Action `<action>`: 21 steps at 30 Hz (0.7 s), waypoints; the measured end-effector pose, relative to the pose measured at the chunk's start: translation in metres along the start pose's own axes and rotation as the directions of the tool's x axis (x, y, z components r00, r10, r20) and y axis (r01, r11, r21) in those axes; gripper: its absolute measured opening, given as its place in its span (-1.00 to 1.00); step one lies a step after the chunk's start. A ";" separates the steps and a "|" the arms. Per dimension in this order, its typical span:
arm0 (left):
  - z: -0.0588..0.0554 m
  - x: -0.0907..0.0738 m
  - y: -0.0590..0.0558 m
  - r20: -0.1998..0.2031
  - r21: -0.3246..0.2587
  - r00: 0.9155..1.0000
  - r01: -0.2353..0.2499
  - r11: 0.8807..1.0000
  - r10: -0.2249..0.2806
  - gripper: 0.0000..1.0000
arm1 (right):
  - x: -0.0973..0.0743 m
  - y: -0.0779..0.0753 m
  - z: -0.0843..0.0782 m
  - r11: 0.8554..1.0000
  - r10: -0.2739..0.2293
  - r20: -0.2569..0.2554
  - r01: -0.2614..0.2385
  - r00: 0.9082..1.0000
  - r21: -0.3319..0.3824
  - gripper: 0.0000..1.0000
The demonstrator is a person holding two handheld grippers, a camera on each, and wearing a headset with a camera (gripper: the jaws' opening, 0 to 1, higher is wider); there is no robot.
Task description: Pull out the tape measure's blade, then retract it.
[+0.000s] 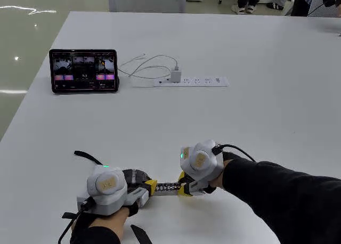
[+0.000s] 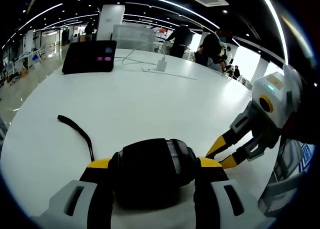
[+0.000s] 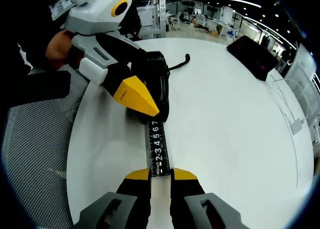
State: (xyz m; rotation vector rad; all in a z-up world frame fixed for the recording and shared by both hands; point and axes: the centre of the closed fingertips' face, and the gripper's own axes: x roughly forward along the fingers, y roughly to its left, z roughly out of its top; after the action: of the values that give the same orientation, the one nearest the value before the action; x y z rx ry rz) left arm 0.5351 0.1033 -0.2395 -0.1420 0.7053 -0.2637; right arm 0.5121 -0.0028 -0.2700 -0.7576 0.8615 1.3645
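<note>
Right gripper view: the blade (image 3: 158,148) was pinched at 6 o'clock by the right gripper (image 3: 161,175) fingers, the tape measure (image 3: 161,83) clamped at 12 o'clock on the table (image 3: 225,119) by the left gripper (image 2: 155,163), so a straight, level pull was judged best.

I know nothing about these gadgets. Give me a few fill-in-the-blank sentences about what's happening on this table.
The left hand-held gripper is shut on the tape measure's case, which is coloured ____.
The right hand-held gripper pinches the end of the numbered ____.
Both grippers' fingertips are coloured ____.
Farther back, a white charger is plugged into the ____.
Missing words: black; blade; yellow; power strip.
</note>
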 end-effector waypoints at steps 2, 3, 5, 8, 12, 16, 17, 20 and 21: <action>0.000 0.000 0.000 -0.001 0.000 1.000 0.000 1.000 0.000 0.21 | 0.000 0.000 0.001 1.000 0.000 0.002 0.000 1.000 0.001 -0.80; 0.000 0.000 0.000 -0.001 -0.001 1.000 0.000 1.000 0.000 0.21 | 0.001 0.000 0.002 1.000 0.000 0.002 0.000 1.000 0.000 -0.80; 0.000 0.000 0.000 0.000 -0.001 1.000 0.001 1.000 -0.001 0.21 | 0.002 0.001 0.003 1.000 0.001 0.004 -0.001 1.000 0.000 -0.80; 0.000 0.000 0.000 0.000 -0.001 1.000 0.001 1.000 -0.001 0.21 | 0.003 0.001 0.004 1.000 0.001 0.004 -0.001 1.000 -0.001 -0.80; 0.000 0.000 0.000 0.000 -0.001 1.000 0.002 1.000 -0.002 0.21 | 0.003 0.001 0.006 1.000 0.001 0.004 -0.001 1.000 -0.002 -0.80; 0.000 0.000 0.000 0.000 -0.002 1.000 0.002 1.000 -0.002 0.21 | 0.004 0.001 0.007 1.000 0.002 0.004 -0.002 1.000 -0.003 -0.81; 0.000 0.000 0.000 0.000 -0.002 1.000 0.002 1.000 -0.002 0.21 | 0.004 0.001 0.008 1.000 0.002 0.005 -0.002 1.000 -0.003 -0.81; 0.000 0.000 0.000 0.001 -0.003 1.000 0.003 1.000 -0.003 0.20 | 0.005 0.001 0.009 1.000 0.003 0.013 -0.003 1.000 0.008 -0.81; 0.000 0.000 0.000 0.002 -0.004 1.000 0.003 1.000 -0.003 0.20 | 0.005 0.001 0.010 1.000 0.004 0.016 -0.004 1.000 0.012 -0.81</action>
State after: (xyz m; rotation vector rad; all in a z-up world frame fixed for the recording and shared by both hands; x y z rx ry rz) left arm 0.5352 0.1032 -0.2392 -0.1473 0.7042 -0.2648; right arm 0.5117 0.0079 -0.2694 -0.7350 0.8584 1.3656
